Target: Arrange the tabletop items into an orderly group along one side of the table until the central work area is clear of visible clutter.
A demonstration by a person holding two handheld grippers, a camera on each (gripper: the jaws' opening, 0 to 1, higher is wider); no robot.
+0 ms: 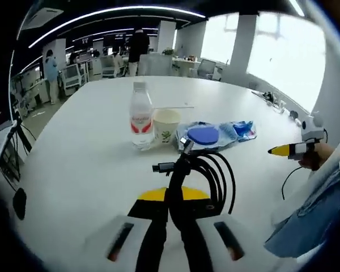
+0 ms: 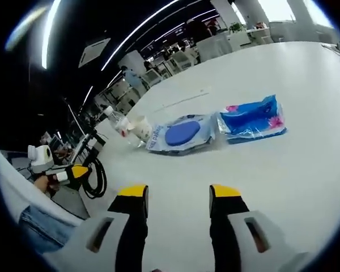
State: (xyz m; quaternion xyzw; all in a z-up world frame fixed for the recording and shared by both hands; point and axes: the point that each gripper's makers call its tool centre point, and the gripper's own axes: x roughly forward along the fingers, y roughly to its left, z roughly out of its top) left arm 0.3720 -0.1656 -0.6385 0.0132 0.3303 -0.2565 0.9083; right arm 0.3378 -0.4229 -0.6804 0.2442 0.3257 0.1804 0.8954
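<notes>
Left gripper (image 1: 169,195) jaws clamp black cable coil (image 1: 209,170), hiding yellow tips; right gripper (image 2: 178,195) jaws spread, empty.

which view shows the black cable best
The left gripper view: the coiled black cable sits close up, clamped between that gripper's jaws, plug visible. In the right gripper view it is a small loop hanging from the left gripper.

bottle (image 1: 141,116) left of cup (image 1: 165,126) | packets (image 1: 215,135) right, on table (image 1: 79,158)
</notes>
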